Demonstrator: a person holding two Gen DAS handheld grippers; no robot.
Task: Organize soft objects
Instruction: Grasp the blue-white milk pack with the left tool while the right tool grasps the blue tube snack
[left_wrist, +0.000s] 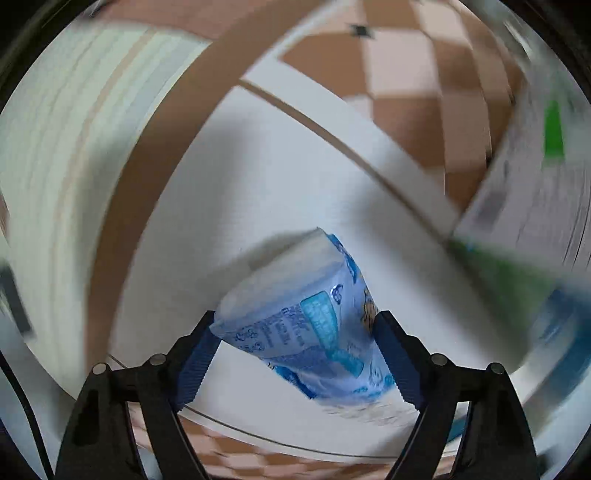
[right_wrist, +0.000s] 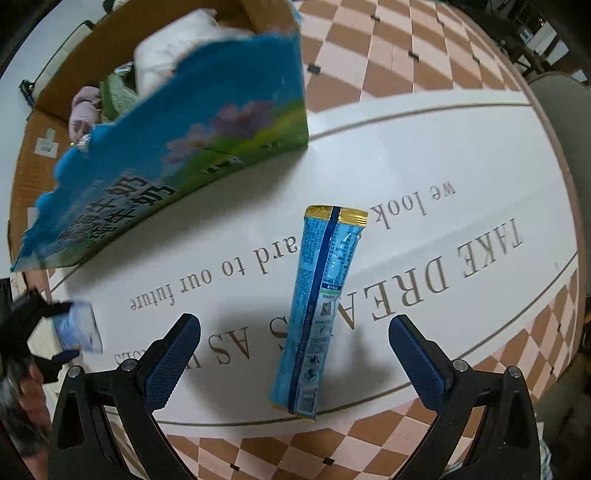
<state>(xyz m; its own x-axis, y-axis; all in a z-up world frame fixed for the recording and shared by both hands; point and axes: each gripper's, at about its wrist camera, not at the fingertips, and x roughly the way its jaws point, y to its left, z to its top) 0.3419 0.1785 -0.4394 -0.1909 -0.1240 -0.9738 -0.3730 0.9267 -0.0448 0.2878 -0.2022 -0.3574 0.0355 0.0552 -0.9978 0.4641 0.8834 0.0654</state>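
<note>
My left gripper (left_wrist: 295, 325) is shut on a small blue and white tissue pack (left_wrist: 306, 325), held above the white tabletop (left_wrist: 258, 184); the view is blurred. The same pack (right_wrist: 75, 325) and left gripper show at the left edge of the right wrist view. My right gripper (right_wrist: 293, 332) is open and empty, its fingers on either side of a long blue packet (right_wrist: 319, 302) with a gold end that lies flat on the table.
A blue and green printed box (right_wrist: 184, 147) stands at the back left. Behind it an open cardboard carton (right_wrist: 92, 48) holds white, pink and green soft items. The white table (right_wrist: 443, 147) has printed lettering and a checkered border.
</note>
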